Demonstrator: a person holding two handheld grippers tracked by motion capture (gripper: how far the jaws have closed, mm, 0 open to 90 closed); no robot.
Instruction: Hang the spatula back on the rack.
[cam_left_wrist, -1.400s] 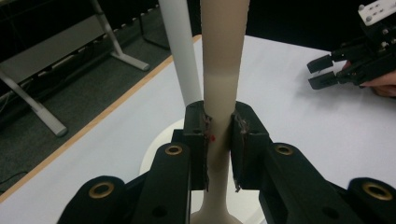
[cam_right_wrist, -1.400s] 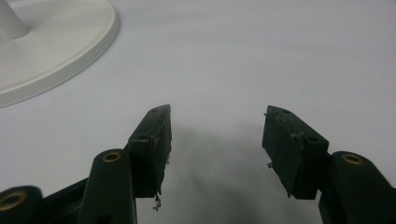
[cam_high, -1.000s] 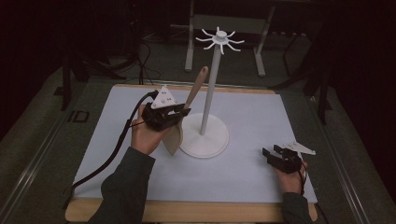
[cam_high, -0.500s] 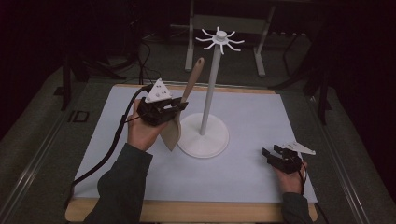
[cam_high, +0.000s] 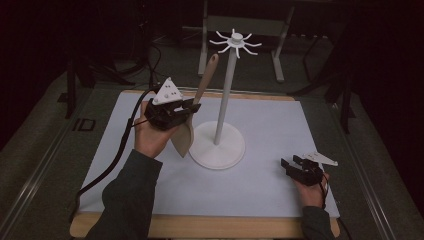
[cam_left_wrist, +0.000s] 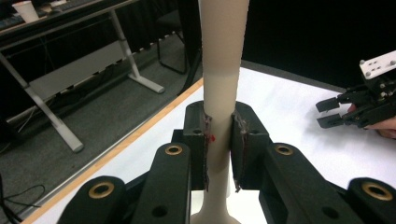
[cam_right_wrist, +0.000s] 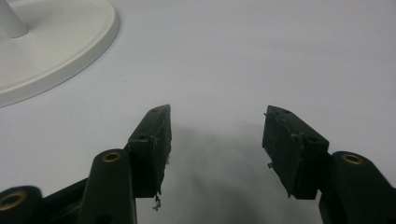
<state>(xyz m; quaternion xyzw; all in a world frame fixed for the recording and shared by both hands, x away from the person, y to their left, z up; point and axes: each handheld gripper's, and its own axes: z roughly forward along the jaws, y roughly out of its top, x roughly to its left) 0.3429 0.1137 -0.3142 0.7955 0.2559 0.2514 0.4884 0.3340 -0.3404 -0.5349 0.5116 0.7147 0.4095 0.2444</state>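
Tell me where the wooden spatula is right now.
In the high view the wooden spatula is clamped by its handle in the left gripper, left of the white stand, blade down beside its base.

Dark letters reading "ID" on the grey table edge (cam_high: 82, 124), well off to the left gripper's (cam_high: 192, 107) outer side, no other lettering, label or number legible anywhere.
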